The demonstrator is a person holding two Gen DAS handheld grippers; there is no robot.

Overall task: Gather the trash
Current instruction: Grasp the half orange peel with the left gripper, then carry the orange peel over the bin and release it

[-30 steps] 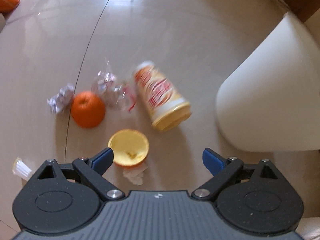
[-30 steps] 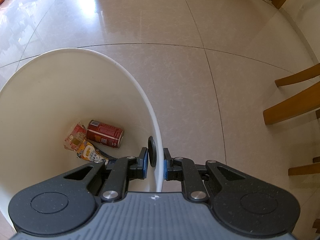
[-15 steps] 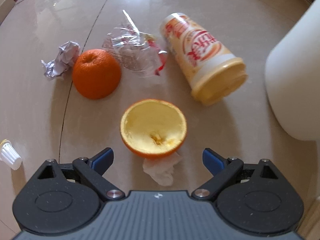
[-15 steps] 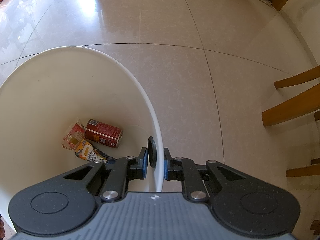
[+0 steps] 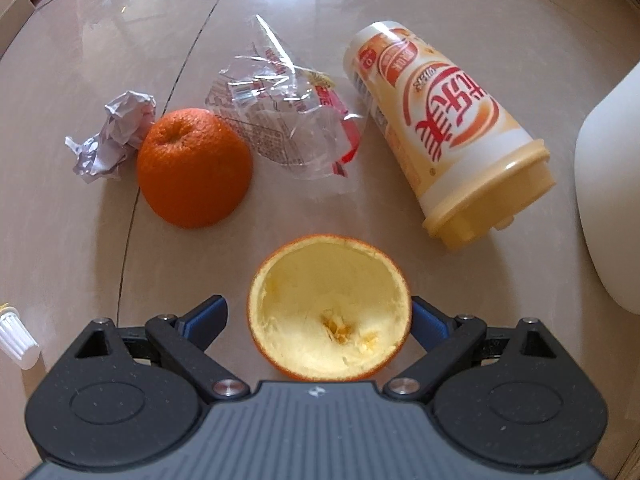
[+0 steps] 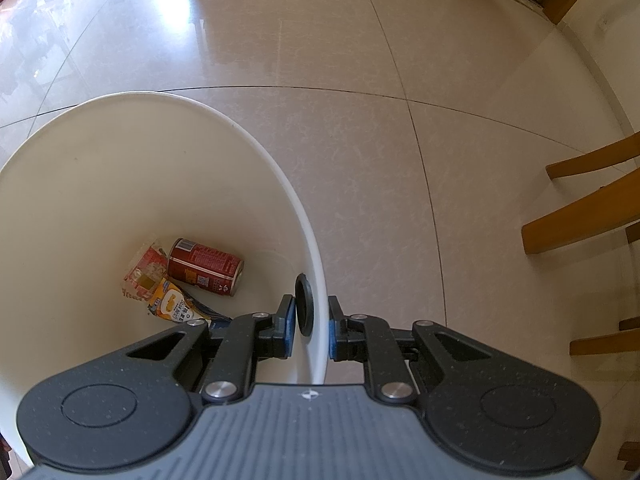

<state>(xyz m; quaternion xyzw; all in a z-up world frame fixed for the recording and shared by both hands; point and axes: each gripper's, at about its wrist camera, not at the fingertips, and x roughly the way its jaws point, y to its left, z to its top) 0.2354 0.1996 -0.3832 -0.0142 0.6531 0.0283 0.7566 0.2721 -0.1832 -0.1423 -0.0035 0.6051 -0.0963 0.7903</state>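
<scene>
Peel (image 5: 328, 312) nearest on the floor (image 5: 460, 12); orange (image 5: 194, 168) far left, wrapper (image 5: 280, 128) behind, cup (image 5: 444, 128) far right.

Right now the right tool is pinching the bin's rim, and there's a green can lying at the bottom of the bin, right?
Almost. The right wrist view shows the right tool pinching the bin's rim, but the can at the bottom is red, not green.

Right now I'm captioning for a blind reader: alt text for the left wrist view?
Open left tongs straddle an empty orange-peel half on a tiled floor. Beyond lie a peel dome, crumpled paper, a clear wrapper and a tipped drink cup.
</scene>
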